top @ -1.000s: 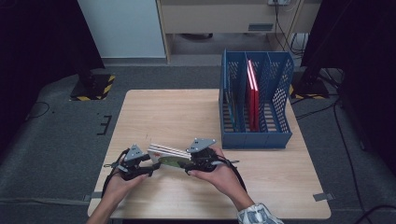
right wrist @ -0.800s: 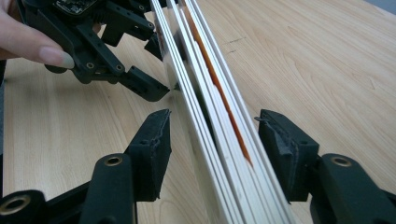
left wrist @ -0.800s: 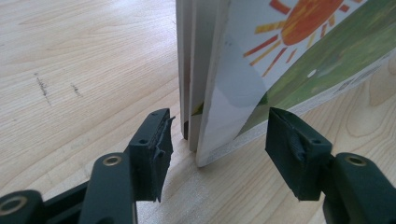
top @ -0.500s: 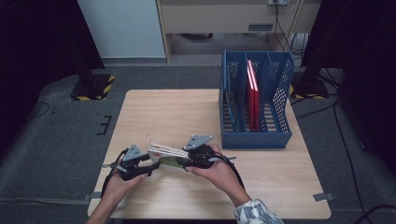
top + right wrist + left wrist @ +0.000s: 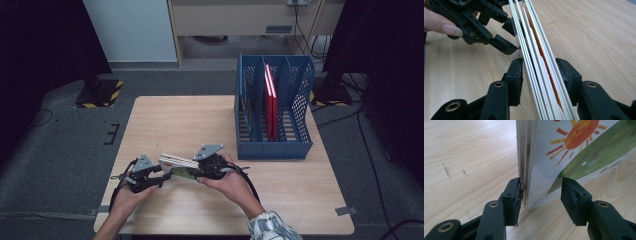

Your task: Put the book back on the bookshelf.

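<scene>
A thick board book (image 5: 176, 162) with a sun and green hill on its cover (image 5: 574, 145) is held on edge low over the table, its pages fanned (image 5: 536, 62). My left gripper (image 5: 162, 175) (image 5: 540, 192) straddles its left end. One pad touches the page block and the other stands apart, just at the loose cover. My right gripper (image 5: 194, 172) (image 5: 540, 72) is shut on the right end, with both pads against the outer pages. Both sets of jaws have just been closing. The left gripper (image 5: 506, 37) also appears in the right gripper view, at the book's far end.
A blue mesh file rack (image 5: 272, 145) stands at the table's right back with a red book (image 5: 270, 100) upright in a middle slot. The wooden table (image 5: 175, 120) is bare behind the hands. Dark floor and cables surround it.
Both grippers' jaws have drawn closer to the book's sides. The right hand has edged slightly to the left, and the book stays between the two grippers.
</scene>
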The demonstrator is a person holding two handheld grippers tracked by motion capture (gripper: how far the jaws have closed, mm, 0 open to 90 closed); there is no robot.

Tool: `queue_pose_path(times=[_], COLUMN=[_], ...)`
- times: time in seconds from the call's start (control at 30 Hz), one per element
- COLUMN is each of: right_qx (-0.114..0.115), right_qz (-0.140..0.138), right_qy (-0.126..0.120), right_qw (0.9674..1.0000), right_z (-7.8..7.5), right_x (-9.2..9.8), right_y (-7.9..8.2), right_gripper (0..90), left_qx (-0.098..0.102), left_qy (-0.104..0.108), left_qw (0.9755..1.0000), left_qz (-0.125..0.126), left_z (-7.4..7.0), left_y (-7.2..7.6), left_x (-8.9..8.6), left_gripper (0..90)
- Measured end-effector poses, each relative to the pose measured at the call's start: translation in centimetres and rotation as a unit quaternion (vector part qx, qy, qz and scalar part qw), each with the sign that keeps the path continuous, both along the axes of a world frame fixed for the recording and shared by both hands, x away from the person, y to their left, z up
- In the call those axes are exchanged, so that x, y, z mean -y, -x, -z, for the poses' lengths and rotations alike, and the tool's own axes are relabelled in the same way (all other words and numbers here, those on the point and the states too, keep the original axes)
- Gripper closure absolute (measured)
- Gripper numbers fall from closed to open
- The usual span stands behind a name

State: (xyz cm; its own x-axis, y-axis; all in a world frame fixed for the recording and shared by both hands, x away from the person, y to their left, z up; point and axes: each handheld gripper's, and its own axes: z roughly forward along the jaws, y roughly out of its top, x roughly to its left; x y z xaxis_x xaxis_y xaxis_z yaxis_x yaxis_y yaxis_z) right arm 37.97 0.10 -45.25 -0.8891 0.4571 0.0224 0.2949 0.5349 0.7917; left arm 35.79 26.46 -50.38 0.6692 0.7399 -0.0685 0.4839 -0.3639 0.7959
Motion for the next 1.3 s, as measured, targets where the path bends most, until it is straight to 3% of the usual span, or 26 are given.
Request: queue_pose_path(times=[0.4,0.7,0.9,1.3], right_qx=[-0.004,0.0,0.003,0.006], right_qz=[-0.003,-0.009,-0.014,-0.008], right_qy=[0.002,0.005,0.005,-0.003], right_qw=[1.0,0.9999,0.9999,0.9999], right_z=[0.12,0.08,0.09,0.23], right_x=[-0.02,-0.01,-0.22,-0.04], right_y=[-0.21,-0.25,0.02,0.15], right_gripper=[62.6,70.1,75.6,75.8], left_qx=[-0.002,-0.004,-0.004,-0.004], left_qy=[0.001,0.002,-0.004,-0.007], left_qw=[1.0,1.0,0.9999,0.9998], left_qz=[-0.001,0.0,-0.009,-0.018], left_z=[0.08,0.09,0.11,0.04], left_y=[-0.12,-0.16,-0.17,-0.21], left_x=[0.09,0.08,-0.23,-0.75], left_gripper=[49.0,48.2,42.3,40.2])
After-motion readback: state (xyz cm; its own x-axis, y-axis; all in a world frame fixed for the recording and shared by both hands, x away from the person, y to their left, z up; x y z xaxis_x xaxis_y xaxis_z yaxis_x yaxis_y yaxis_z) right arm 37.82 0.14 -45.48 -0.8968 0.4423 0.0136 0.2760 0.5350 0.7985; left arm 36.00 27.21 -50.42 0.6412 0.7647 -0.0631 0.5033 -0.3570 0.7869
